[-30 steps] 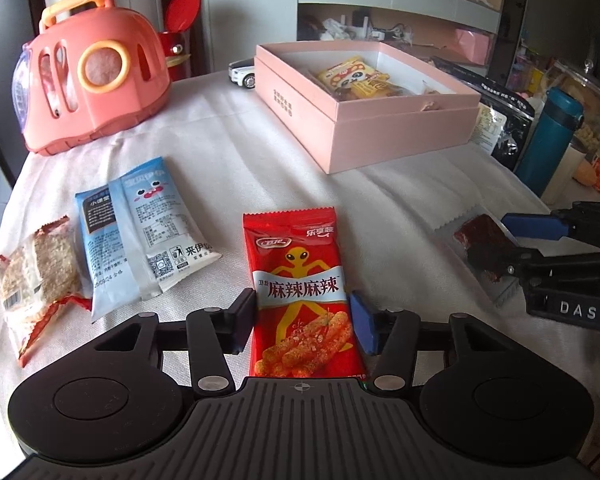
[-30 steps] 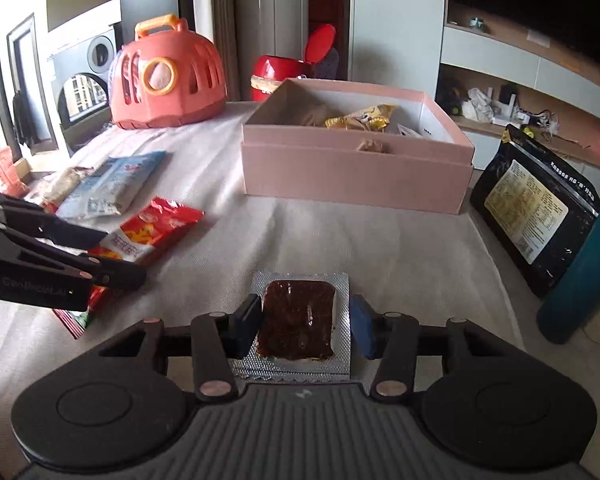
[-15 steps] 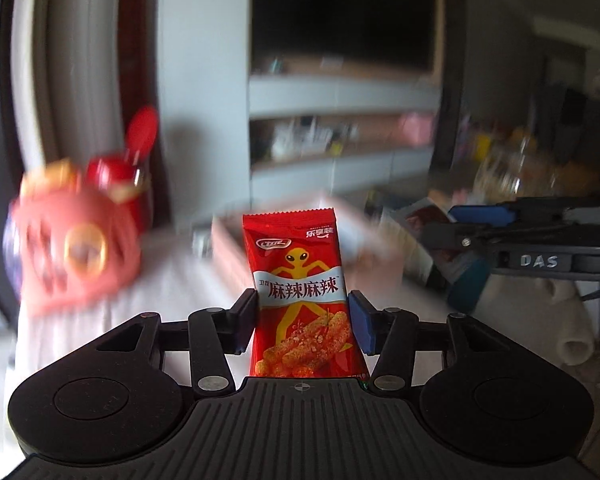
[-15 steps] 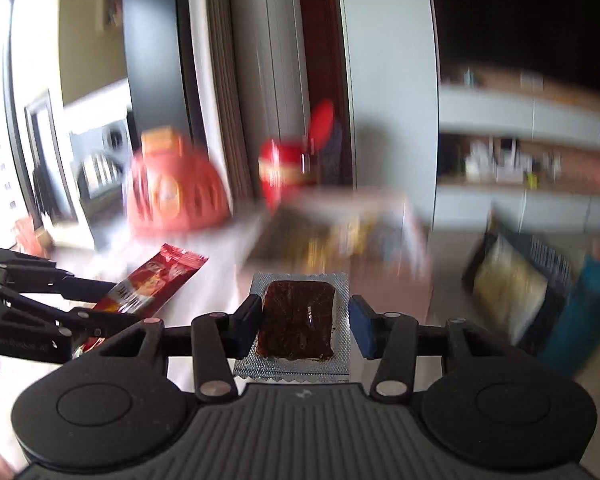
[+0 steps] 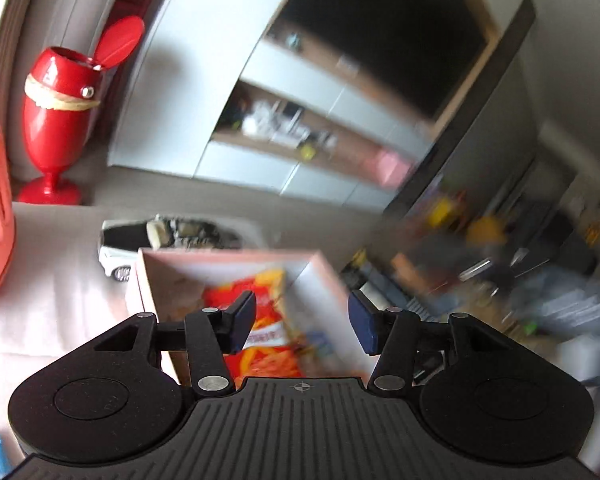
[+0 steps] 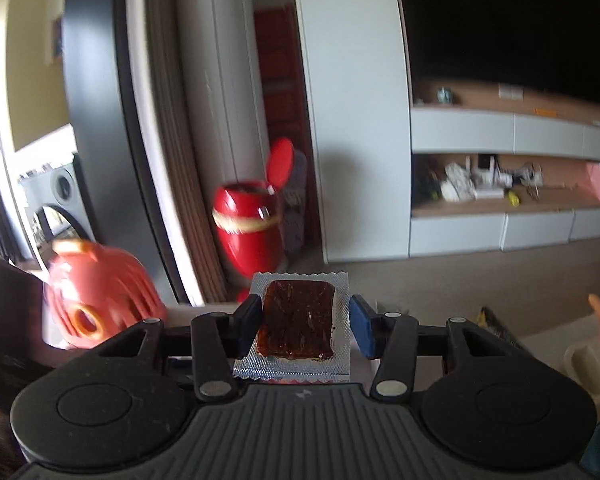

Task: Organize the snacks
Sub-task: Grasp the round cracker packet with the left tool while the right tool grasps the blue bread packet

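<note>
Living-room shelving and a dark screen fill the background of both wrist views, which are motion-blurred; a white tablecloth [image 5: 52, 280] covers the work surface.

Left gripper [image 5: 302, 318]: the jaws stand apart with nothing between the pads. It points down over the open pink box [image 5: 320, 268]. A red spicy-strip packet [image 5: 266, 320] lies below the gap, inside the box, clear of both pads. That packet is judged to be stowed.

Right gripper [image 6: 304, 322]: the jaws are clamped on a foil-edged packet of dark dried meat [image 6: 298, 320], held by its two side edges, flat face to the camera, clear of the table. The box is not visible in this view.

Step in hand, as judged: carry the dried-meat packet to the box.
1. Move the left gripper away from the box opening first, so the two tools do not meet over it.
2. Bring the right gripper over a free part of the box floor, beside the red packet.
3. Lower inside the walls before releasing; a release from height may leave the packet on the rim.

Box contents: the red packet and other wrappers, too blurred to name. A toy car [image 5: 172, 240] stands just behind the box; a red flip-lid bin [image 5: 60, 112] stands beyond the table.
</note>
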### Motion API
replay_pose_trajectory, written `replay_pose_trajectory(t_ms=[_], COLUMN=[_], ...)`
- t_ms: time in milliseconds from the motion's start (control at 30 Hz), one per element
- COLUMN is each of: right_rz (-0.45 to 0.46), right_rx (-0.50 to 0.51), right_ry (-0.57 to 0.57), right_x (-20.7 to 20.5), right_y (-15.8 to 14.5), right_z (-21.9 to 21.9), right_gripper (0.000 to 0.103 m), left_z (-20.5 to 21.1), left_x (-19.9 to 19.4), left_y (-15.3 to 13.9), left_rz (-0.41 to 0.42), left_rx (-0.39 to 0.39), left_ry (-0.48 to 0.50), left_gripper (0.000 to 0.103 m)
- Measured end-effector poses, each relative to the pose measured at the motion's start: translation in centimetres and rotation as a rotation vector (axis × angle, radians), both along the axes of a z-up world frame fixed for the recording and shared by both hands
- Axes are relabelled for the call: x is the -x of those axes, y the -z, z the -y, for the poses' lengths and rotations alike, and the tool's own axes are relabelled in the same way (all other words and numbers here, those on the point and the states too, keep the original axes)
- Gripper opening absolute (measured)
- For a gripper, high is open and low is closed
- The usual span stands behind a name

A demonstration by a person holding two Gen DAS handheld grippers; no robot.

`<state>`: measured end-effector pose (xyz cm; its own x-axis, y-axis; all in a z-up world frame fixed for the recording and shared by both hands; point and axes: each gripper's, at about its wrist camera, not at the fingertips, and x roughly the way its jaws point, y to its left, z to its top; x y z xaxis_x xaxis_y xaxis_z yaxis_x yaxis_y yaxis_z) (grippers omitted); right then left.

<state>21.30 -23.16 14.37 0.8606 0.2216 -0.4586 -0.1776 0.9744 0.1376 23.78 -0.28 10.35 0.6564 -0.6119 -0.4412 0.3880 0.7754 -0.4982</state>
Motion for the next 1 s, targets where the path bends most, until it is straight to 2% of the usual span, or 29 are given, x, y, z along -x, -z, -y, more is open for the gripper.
replay_pose_trajectory(t_ms=[67, 200, 300, 400, 533, 700, 833, 1000], right_rz=[-0.034, -0.140, -0.132, -0.105, -0.068, -0.063, -0.117, -0.134], right_rx=[-0.018, -0.090, -0.085, -0.038, 0.021, 0.081, 0.129, 0.189], right_ry=[-0.021, -0.032, -0.027, -0.040, -0.132, -0.329, -0.491, -0.578], right_x=[-1.4, -3.7, -2.7, -0.6, 3.3, 8.0, 10.2, 12.2], right_y=[1.4, 3.4, 3.9, 4.2, 4.7, 6.3, 8.7, 10.9], right_z=[-0.3, -0.8, -1.7, -3.5, -7.5, -14.0, -19.7, -23.6], right_gripper=[0.048, 0.049, 0.051, 0.053, 0.059, 0.063, 0.064, 0.064], left_z=[-2.2, -7.3, -12.4, -16.5, -19.9, -23.9, -24.8, -24.3], left_x=[1.5, 5.6, 9.0, 12.2, 15.6, 18.8, 19.7, 19.4], left_y=[-0.7, -0.9, 0.5, 2.4, 4.3, 5.5, 6.0, 6.7], left_rz=[0.027, 0.037, -0.013, -0.060, -0.090, -0.118, -0.156, -0.186], left_rx=[-0.007, -0.115, -0.102, -0.106, -0.144, -0.131, -0.108, -0.154], left_ry=[-0.056, -0.201, -0.322, -0.435, -0.571, -0.630, -0.651, -0.640], left_gripper=[0.056, 0.056, 0.056, 0.056, 0.056, 0.056, 0.056, 0.056])
